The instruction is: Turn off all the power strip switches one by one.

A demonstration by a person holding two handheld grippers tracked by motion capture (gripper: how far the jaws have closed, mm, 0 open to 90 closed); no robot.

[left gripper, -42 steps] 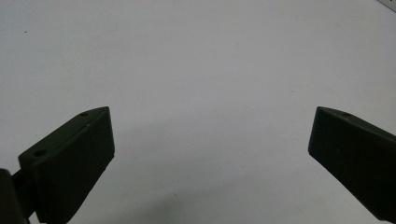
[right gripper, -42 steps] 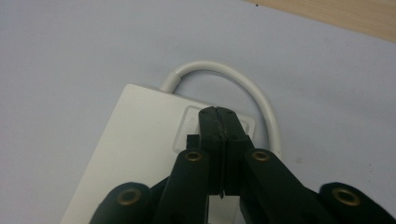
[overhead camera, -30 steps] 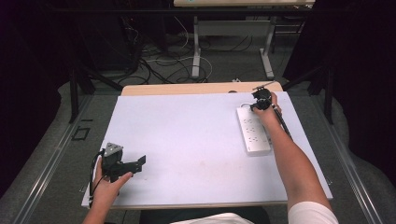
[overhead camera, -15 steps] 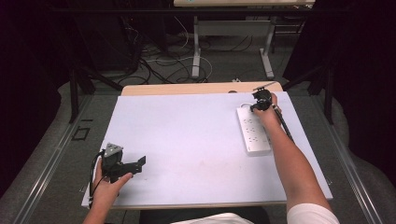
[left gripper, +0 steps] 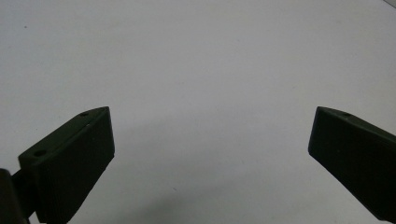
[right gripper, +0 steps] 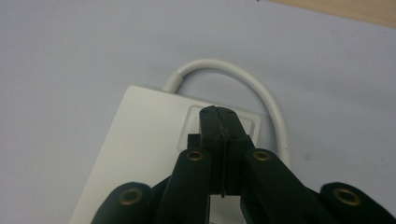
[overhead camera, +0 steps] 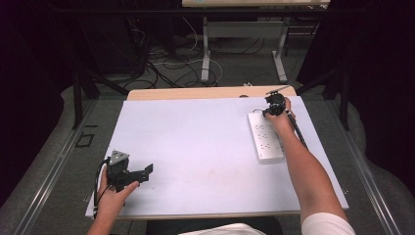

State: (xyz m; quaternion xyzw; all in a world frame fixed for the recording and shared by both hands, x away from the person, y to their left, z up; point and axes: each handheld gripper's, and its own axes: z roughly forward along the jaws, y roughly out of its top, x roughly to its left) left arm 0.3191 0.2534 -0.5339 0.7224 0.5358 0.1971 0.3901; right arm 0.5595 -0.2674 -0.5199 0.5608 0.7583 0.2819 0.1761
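Note:
A white power strip [overhead camera: 265, 139] lies lengthwise near the table's right side. My right gripper [overhead camera: 268, 112] is over its far end, held by a hand whose forearm stretches along the strip. In the right gripper view the power strip [right gripper: 144, 140] has a raised rectangular switch panel [right gripper: 190, 117] at its end, and my right gripper [right gripper: 219, 112] is shut, jaws pressed together with their tips on or just above that panel. The strip's white cable [right gripper: 261, 91] loops out behind it. My left gripper [overhead camera: 146, 172] rests near the front left edge; the left gripper [left gripper: 212, 128] is open over bare table.
A pale lilac sheet [overhead camera: 195, 142] covers the table, with a wooden strip [overhead camera: 195, 92] showing along the far edge. A black cable [overhead camera: 298, 132] trails from the right gripper beside the forearm. Beyond the table are desk legs and floor cables [overhead camera: 191, 63].

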